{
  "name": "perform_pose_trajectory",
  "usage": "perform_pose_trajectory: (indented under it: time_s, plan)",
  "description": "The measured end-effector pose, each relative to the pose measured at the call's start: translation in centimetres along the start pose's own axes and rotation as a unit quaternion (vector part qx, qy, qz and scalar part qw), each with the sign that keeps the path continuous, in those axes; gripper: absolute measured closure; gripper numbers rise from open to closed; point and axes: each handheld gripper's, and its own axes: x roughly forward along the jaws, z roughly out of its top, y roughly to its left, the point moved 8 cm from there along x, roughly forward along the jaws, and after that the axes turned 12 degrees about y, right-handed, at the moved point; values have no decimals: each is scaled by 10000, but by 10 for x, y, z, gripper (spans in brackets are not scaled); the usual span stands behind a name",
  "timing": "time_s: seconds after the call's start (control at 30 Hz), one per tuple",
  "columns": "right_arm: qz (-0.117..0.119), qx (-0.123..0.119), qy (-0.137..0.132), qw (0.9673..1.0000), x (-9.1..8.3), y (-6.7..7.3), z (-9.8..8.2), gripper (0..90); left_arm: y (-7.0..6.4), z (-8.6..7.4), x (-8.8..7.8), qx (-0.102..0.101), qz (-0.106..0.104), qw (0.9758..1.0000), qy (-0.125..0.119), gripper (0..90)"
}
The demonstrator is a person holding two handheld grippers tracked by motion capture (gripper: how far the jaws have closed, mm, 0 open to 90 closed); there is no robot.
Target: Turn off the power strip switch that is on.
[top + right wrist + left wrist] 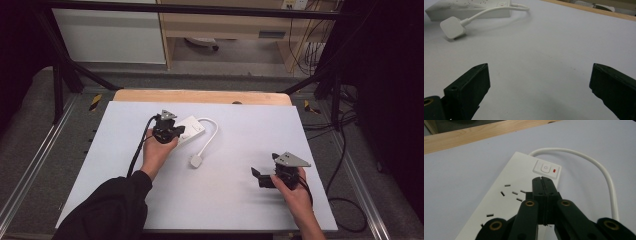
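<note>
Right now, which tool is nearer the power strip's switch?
Left. The left tool hangs shut just above the power strip, tips close to its switch. The right tool sits well off to the side.

left gripper (542, 179) closed, right gripper (539, 82) gaping

The white sheet (220, 200) lies bare across its near half and the whole right side, so a hand can pass there freely. The power strip (192, 131) blocks the middle left. Its cord (212, 132) loops out to the right, and the plug (195, 161) lies just in front of the strip.
</note>
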Motion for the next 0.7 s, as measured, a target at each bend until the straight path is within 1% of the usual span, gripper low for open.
perform_pose_trajectory:
  time_s: [0.33,0.7]
  plan:
    - [35,-13,-2,10000,-1,0,0,35,1,-5,6,-11,50,9999,139,900]
    - [71,-24,20,10000,0,2,0,37,1,-10,13,-54,44,9997,227,900]
